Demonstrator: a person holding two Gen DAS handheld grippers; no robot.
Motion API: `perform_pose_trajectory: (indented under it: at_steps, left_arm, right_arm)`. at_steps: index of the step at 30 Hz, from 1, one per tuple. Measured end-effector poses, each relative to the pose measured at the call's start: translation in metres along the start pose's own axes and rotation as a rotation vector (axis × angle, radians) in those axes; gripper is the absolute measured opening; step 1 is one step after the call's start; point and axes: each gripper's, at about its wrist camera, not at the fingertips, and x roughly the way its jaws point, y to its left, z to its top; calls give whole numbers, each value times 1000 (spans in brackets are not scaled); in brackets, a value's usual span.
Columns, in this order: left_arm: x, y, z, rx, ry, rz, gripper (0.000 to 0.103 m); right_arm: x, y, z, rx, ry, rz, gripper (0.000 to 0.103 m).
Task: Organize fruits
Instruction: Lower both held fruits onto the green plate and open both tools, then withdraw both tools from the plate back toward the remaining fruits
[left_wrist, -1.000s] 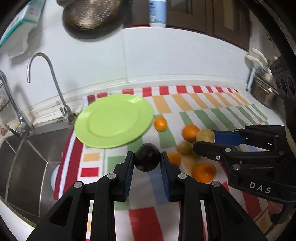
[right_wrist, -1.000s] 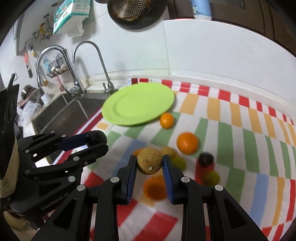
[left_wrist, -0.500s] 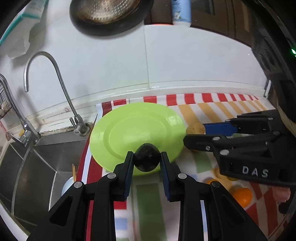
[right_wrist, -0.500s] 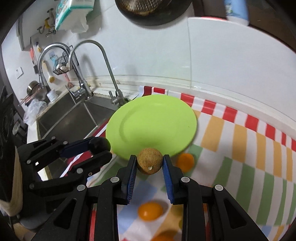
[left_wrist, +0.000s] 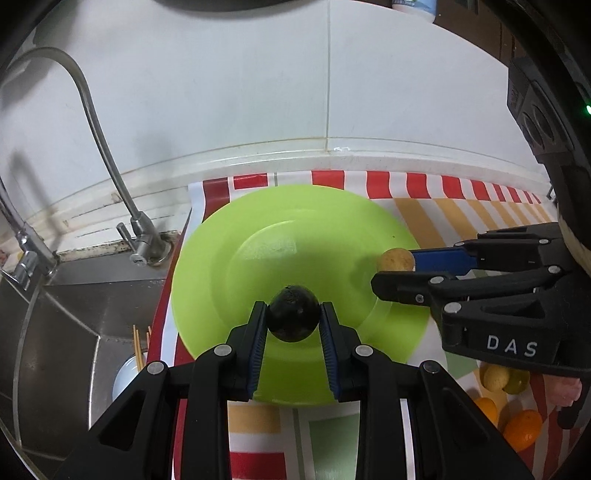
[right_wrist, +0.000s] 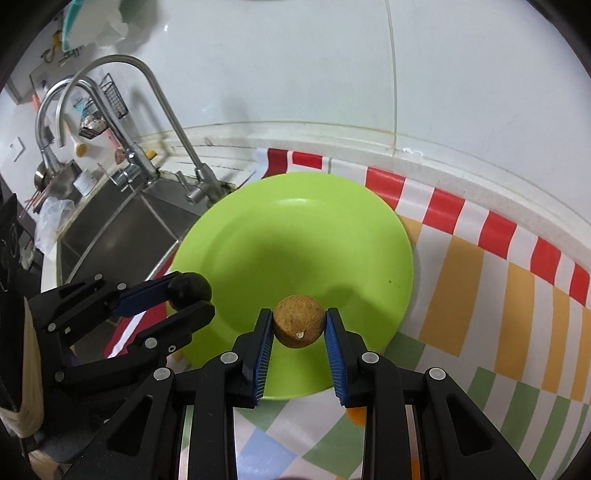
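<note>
Over the green plate (left_wrist: 229, 266) we now hold both fruits, having carried them from the striped cloth (right_wrist: 480, 295) a second ago: our left gripper (left_wrist: 293, 321) pinches a dark fruit (left_wrist: 293, 315), our right gripper (right_wrist: 299, 328) a brown fruit (right_wrist: 299, 325). Releasing looks next. Oranges (left_wrist: 522, 430) wait on the cloth; a sink (left_wrist: 55, 314) and white tiled wall (left_wrist: 258, 92) border it

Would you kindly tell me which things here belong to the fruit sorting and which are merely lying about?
Job:
- dark fruit, left gripper
- brown fruit, right gripper
- green plate
- oranges

Lying about:
- faucet
- sink
- chopsticks
</note>
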Motion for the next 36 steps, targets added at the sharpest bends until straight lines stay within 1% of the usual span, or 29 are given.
perform_pose_trajectory:
  at_steps: [2,4,6,8,9,12,13,17,19,21,23,24,28,30,33,36]
  left_arm:
    - [4,1,1,-11,11,-10,29]
    - [5,2,0,-12,16,-10,32]
    - [3,2,0,-9,9,9,41]
    - [-3,2,-2,-12,-1,22,47]
    - [-7,2,-3,-12,-5,27,47]
    - [-21,0,-5,-12,-12,49,47]
    - [-29,-2,-6,-14,-22,47,48]
    - [-58,-9,-8,-35,-79,56,60]
    - [-71,-13,-10,-42,-103,61,62]
    - [-84,-16,-12,-53,-125,60,66]
    - [-96,-19,-14,-58,-147,62,67]
    - [-101,-21,-16,-52,-156,65,69]
    - [-120,-33,-23,-31,-179,59,69]
    - [-129,-40,-28,-25,-188,51,72]
    - [-138,-49,-33,-6,-200,49,78]
    - [-147,-59,-39,6,-216,40,80]
  right_arm:
    - [4,-1,2,1,6,-1,29]
    - [5,-2,3,5,6,-1,29]
    - [6,-3,4,4,7,-8,30]
    - [3,-3,3,0,-6,-29,37]
    - [1,-4,2,1,-14,-33,39]
    - [-11,-5,-4,18,-35,-32,39]
    - [-17,-4,-7,13,-48,-37,40]
    - [-41,2,-22,-9,-87,-66,40]
    - [-56,5,-31,-11,-111,-71,40]
    - [-68,8,-37,-15,-136,-78,40]
    - [-82,10,-45,-20,-162,-92,45]
    - [-91,11,-50,-17,-180,-103,50]
    - [-116,14,-65,-13,-218,-125,51]
    - [-127,15,-72,-13,-241,-147,52]
    - [-142,13,-82,-5,-269,-171,58]
    - [-157,10,-94,14,-287,-190,59]
